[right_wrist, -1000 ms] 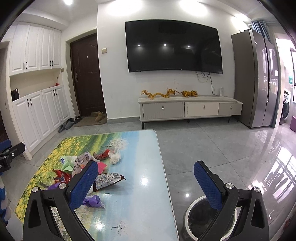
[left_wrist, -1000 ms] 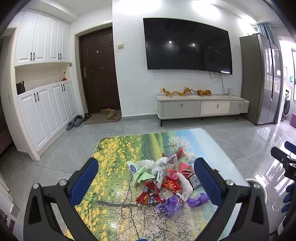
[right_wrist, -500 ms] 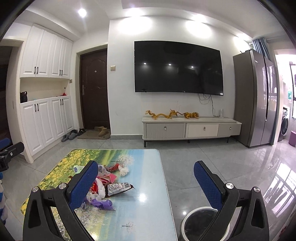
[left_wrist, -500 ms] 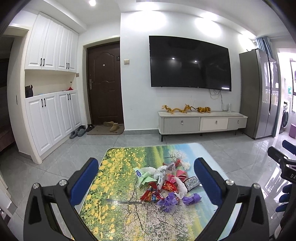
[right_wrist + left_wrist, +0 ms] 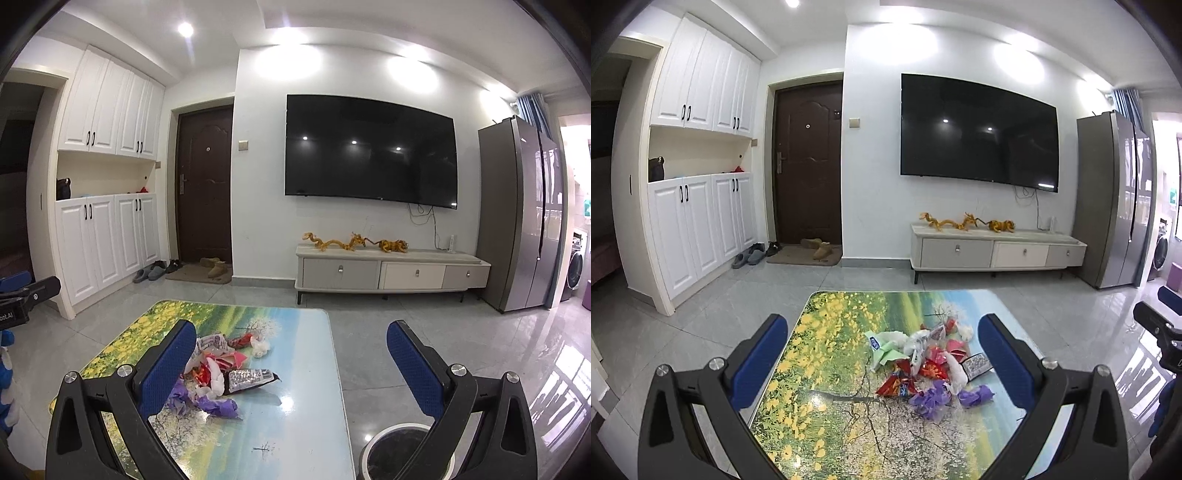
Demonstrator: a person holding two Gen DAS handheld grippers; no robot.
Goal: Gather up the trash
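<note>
Living room, tabletop [image 5: 831, 369]: wrapper pile [image 5: 923, 365] untouched; bin [image 5: 399, 448] beside. Both grippers' fingers spread, empty; collecting not begun.

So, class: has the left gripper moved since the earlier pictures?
Yes. The left gripper has tilted upward and drawn back: the TV sits lower in its view, and the trash pile looks smaller.

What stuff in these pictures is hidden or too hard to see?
- Trash bin, right wrist view: the right gripper and the picture's bottom edge cut it off, so its contents are hidden.
- Trash pile, right wrist view: its left part sits behind a gripper finger.
- Silver wrapper, left wrist view: print too small to read.
</note>
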